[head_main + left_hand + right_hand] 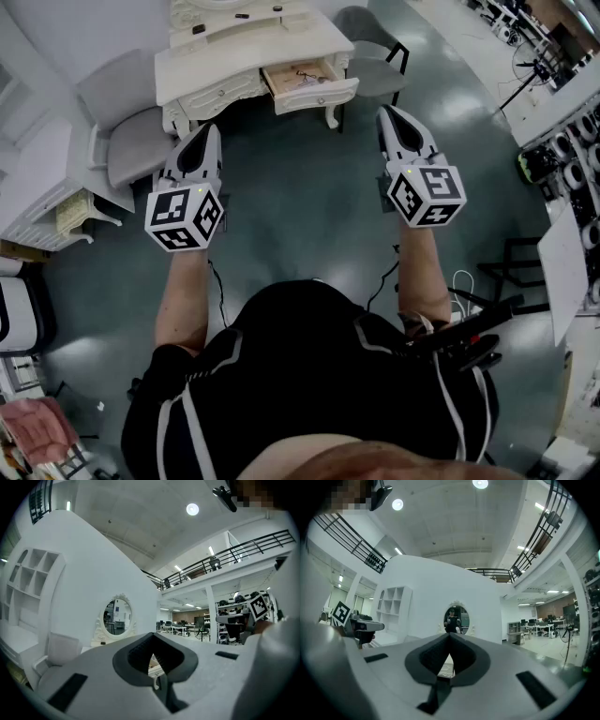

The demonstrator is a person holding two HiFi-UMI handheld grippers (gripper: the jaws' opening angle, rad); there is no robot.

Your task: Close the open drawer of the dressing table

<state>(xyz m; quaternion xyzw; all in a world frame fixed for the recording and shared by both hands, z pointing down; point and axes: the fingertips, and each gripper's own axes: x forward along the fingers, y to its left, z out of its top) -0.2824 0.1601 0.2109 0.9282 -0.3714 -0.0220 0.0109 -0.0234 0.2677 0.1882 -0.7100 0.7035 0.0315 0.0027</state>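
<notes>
One open drawer (309, 86) juts from the right half of the table's (246, 45) front edge, and one shut drawer (217, 94) sits beside it toward the left. The open one looks rigid and light and should slide straight, so a flat push at the middle of its front panel seems safest. There are two grippers, both well short of it. The left gripper (208, 133) and the right gripper (388, 114) each have their fingers pressed together, holding nothing.

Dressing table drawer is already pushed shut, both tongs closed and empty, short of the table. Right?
Not quite. The head view shows the drawer pulled out of the dressing table. The rest holds: left tongs and right tongs are closed, empty, short of it.
</notes>
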